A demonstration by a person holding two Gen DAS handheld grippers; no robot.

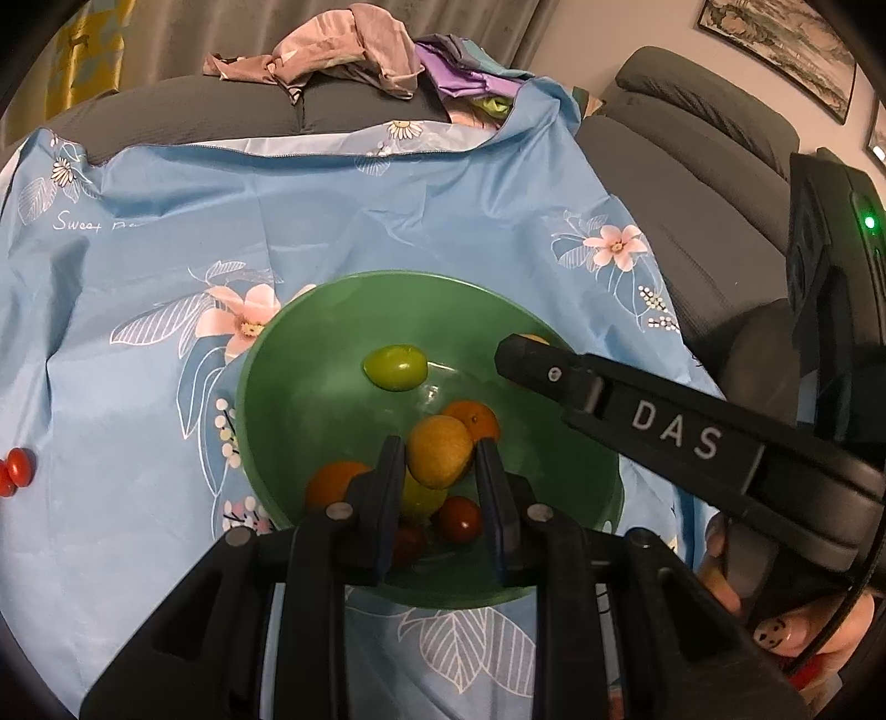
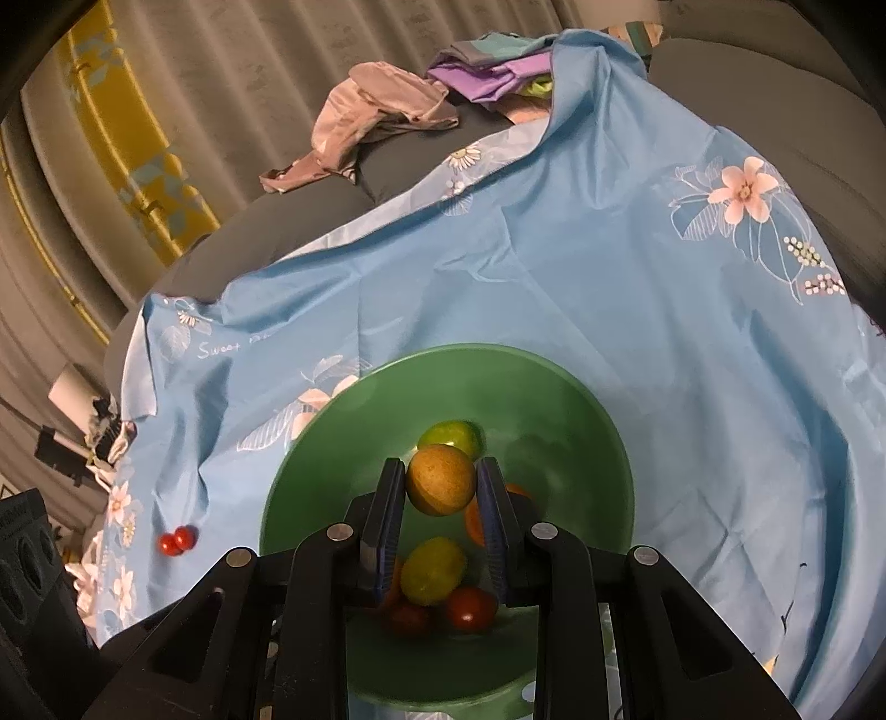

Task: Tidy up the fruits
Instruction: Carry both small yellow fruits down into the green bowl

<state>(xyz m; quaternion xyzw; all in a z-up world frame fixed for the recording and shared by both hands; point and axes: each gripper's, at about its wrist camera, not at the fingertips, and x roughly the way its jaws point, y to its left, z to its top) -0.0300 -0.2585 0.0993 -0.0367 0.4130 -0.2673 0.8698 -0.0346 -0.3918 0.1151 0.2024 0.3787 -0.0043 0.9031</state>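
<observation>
A green bowl [image 1: 266, 387] [image 2: 581, 421] sits on a blue flowered cloth. It holds a green fruit [image 1: 395, 367] [image 2: 451, 435], oranges [image 1: 332, 484], a yellow-green fruit [image 2: 432, 570] and red tomatoes [image 1: 459, 518] [image 2: 470, 609]. My left gripper [image 1: 437, 459] is shut on a yellow oval fruit [image 1: 440, 451] just above the pile. My right gripper [image 2: 440, 482] is shut on a round yellow-brown fruit [image 2: 440, 479] over the bowl. In the left wrist view the right gripper [image 1: 523, 346] reaches in from the right over the bowl's far rim, its fruit mostly hidden.
Two small red fruits [image 1: 14, 471] [image 2: 177, 540] lie on the cloth [image 1: 166, 249] [image 2: 554, 277] left of the bowl. Crumpled clothes [image 1: 343, 50] [image 2: 382, 111] are heaped on the grey sofa behind. A hand [image 1: 797, 631] grips the right tool's handle.
</observation>
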